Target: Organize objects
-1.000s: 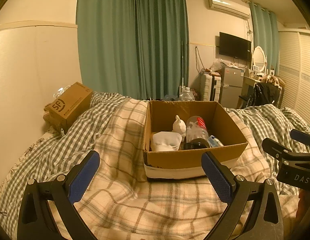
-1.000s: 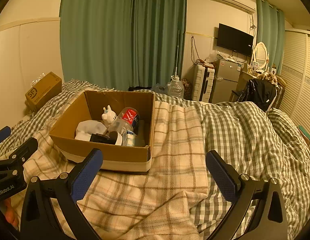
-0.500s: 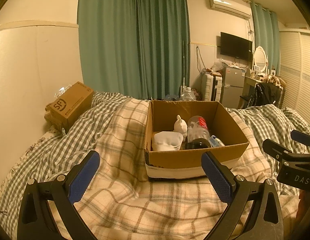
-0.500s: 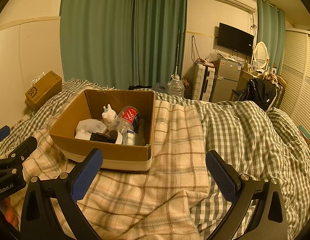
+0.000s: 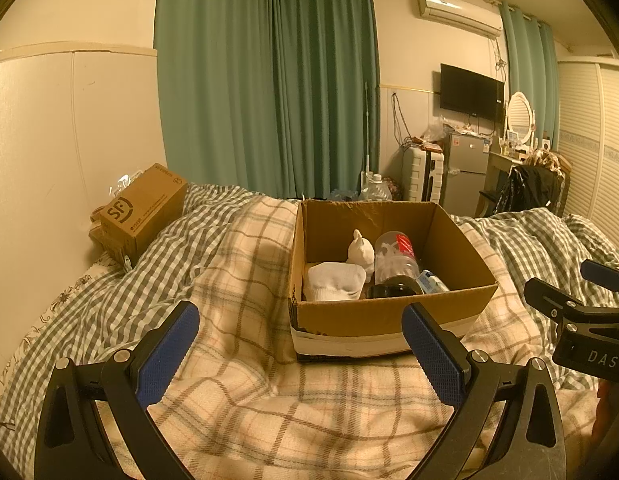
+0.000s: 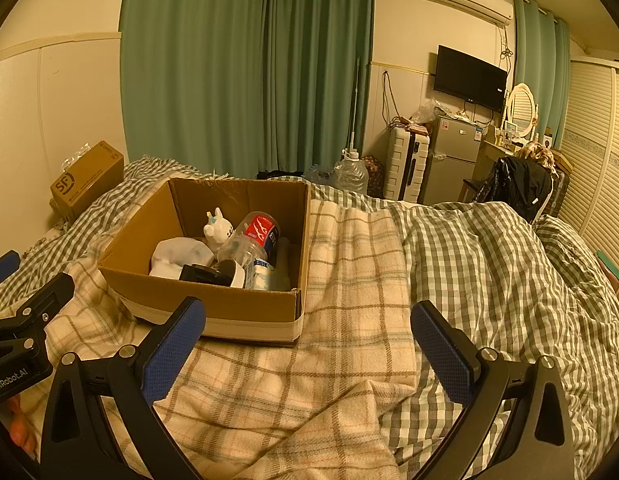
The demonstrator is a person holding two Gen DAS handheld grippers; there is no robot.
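Observation:
An open cardboard box (image 5: 389,316) (image 6: 213,304) rests on a bed covered by a beige plaid blanket. Inside lie a white rolled cloth (image 5: 335,286) (image 6: 181,256), a small white animal figurine (image 5: 360,250) (image 6: 217,228), a clear plastic bottle with a red label (image 5: 395,258) (image 6: 255,238), a black and white object (image 6: 215,274) and a blue-labelled pack (image 5: 431,282). My left gripper (image 5: 299,354) is open and empty, just short of the box's near wall. My right gripper (image 6: 307,346) hangs open and empty over the blanket to the right of the box.
A closed shipping carton (image 5: 141,210) (image 6: 87,184) sits by the wall at the left of the bed. A green checked duvet (image 6: 489,264) covers the right side. Green curtains, a suitcase, a small fridge, a TV and a dresser stand beyond the bed.
Both views have shifted only slightly; the box sits a touch farther right in the left wrist view. Both grippers stay open and empty.

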